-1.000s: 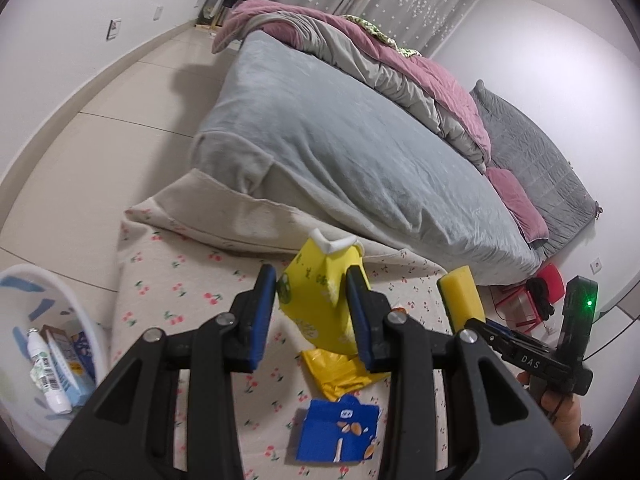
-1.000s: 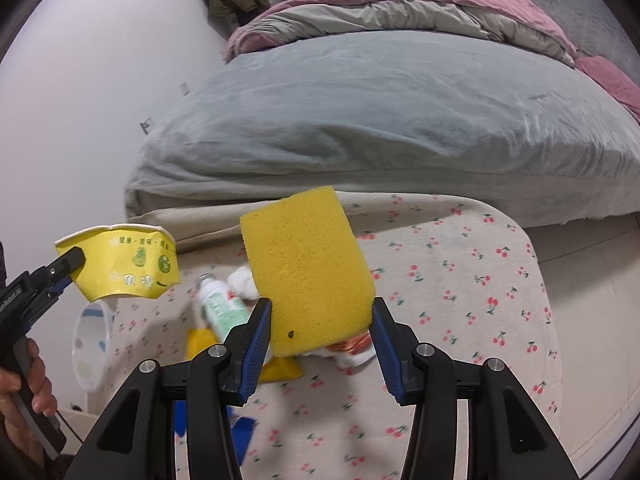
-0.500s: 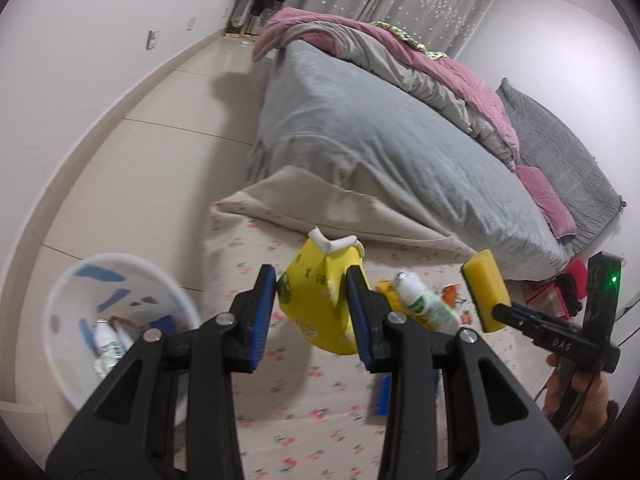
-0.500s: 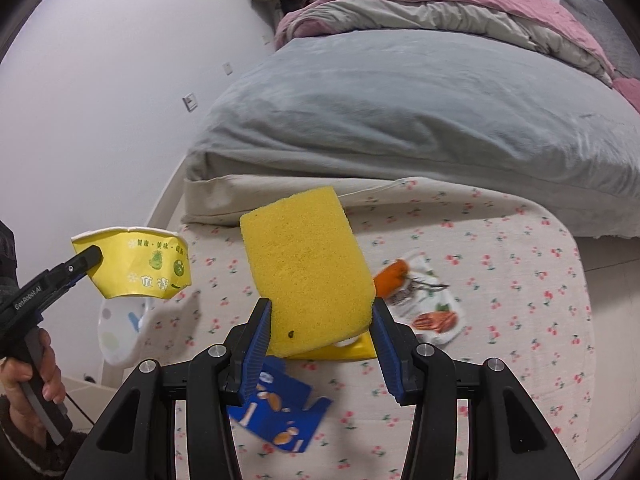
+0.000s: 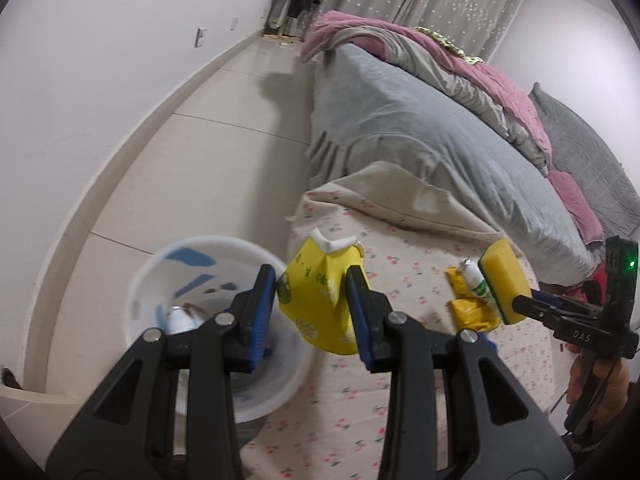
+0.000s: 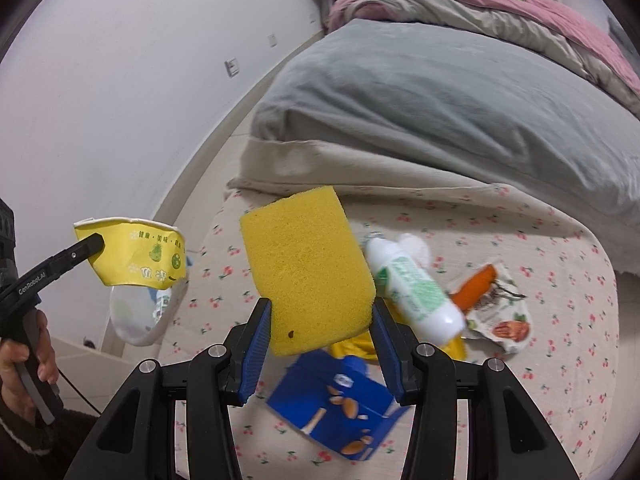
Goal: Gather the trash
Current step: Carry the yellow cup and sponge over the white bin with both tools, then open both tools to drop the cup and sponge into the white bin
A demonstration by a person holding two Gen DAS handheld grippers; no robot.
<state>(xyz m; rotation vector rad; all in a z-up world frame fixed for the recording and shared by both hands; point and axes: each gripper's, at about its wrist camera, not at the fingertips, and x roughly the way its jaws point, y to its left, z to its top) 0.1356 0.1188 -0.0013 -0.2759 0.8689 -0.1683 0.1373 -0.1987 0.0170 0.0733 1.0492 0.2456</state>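
Though hidden leftward, blue carton (image 6: 340, 404) shows rightward.

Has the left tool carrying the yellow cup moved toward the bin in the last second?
Yes. The left tool with the crushed yellow cup has swung left, toward the white bin, which now lies right beside it.

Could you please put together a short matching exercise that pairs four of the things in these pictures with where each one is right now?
Things:
1. crushed yellow paper cup
2. yellow rectangular sponge
3. white plastic bottle with green label
4. round white plastic bin

Places:
A. lying on the cherry-print cloth
B. held in the right gripper
C. standing on the floor beside the cloth
D. held in the left gripper

Pairs: 1-D, 2-B, 3-A, 4-C
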